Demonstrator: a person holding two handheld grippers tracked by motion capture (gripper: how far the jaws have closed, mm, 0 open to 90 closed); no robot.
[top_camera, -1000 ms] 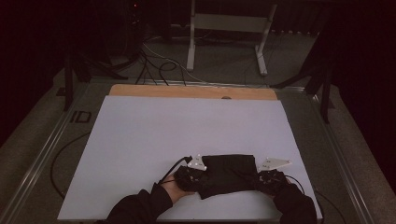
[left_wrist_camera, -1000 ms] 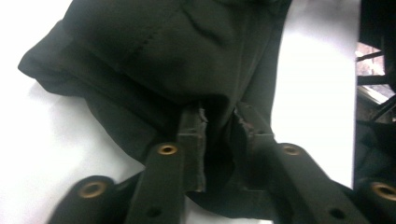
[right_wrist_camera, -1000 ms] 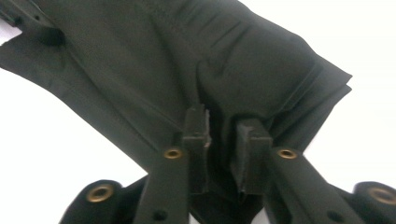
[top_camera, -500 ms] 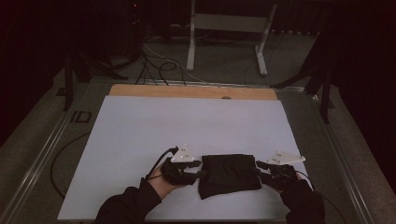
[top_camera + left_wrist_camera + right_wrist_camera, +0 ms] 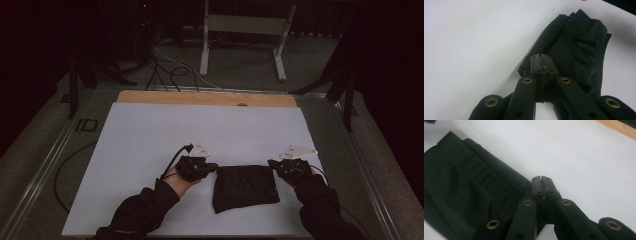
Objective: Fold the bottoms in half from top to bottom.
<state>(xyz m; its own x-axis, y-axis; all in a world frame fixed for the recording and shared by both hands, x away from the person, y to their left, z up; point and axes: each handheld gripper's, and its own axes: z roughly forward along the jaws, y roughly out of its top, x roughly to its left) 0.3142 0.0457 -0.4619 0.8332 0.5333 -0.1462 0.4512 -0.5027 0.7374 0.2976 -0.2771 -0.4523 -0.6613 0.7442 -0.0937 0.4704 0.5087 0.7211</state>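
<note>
A folded black cloth (image 5: 245, 187) lies flat on the white table sheet (image 5: 150, 145), near its front edge. My left gripper (image 5: 212, 166) hovers just off the cloth's left end, and my right gripper (image 5: 272, 163) just off its right end. Both pairs of jaws have just been closing and now meet with nothing between them. In the left gripper view the shut left gripper (image 5: 541, 58) points at the cloth (image 5: 579, 45), which lies just beyond its tips. In the right gripper view the shut right gripper (image 5: 541, 181) sits beside the cloth (image 5: 461, 182).
A wooden strip (image 5: 205, 98) runs along the sheet's far edge. Beyond the table, a metal stand (image 5: 240, 30) and loose cables (image 5: 165, 65) sit on the floor. A cable (image 5: 65, 170) lies along the table's left side.
Both hands have drawn apart, off the ends of the cloth and out to its sides, rising a little. The cloth stays flat on the sheet.
</note>
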